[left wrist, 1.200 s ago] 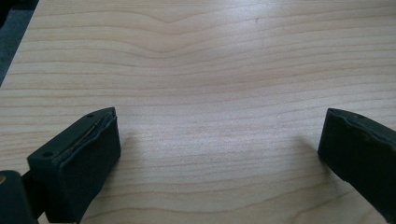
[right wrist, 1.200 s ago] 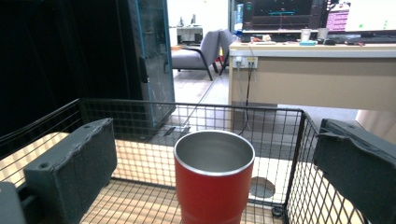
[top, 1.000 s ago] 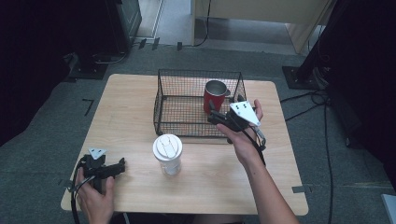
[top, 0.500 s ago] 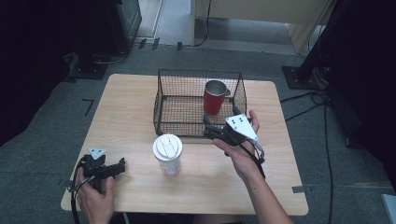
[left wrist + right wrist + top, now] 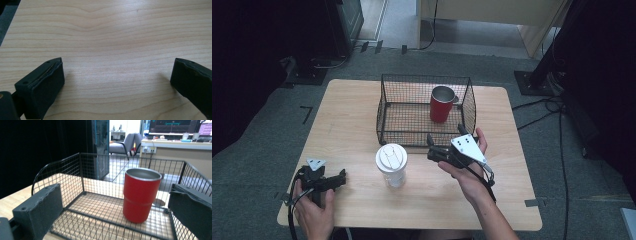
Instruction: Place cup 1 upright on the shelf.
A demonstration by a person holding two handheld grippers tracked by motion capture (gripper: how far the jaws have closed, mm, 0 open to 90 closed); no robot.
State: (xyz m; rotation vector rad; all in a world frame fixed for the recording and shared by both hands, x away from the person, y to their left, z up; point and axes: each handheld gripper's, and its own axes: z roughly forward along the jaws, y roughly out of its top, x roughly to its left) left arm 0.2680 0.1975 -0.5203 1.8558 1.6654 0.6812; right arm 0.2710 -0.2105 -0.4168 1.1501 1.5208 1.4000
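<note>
High view: the right gripper sits at centre right, just outside the black wire basket holding the red metal cup; a white lidded cup stands nearby on the pale wood surface. The left gripper, lower left, is partly hidden by the hand.

Left gripper view: jaws wide over bare woodgrain.

Right gripper view: jaws wide, empty; the cup's steel rim and mesh floor show clearly.
</note>
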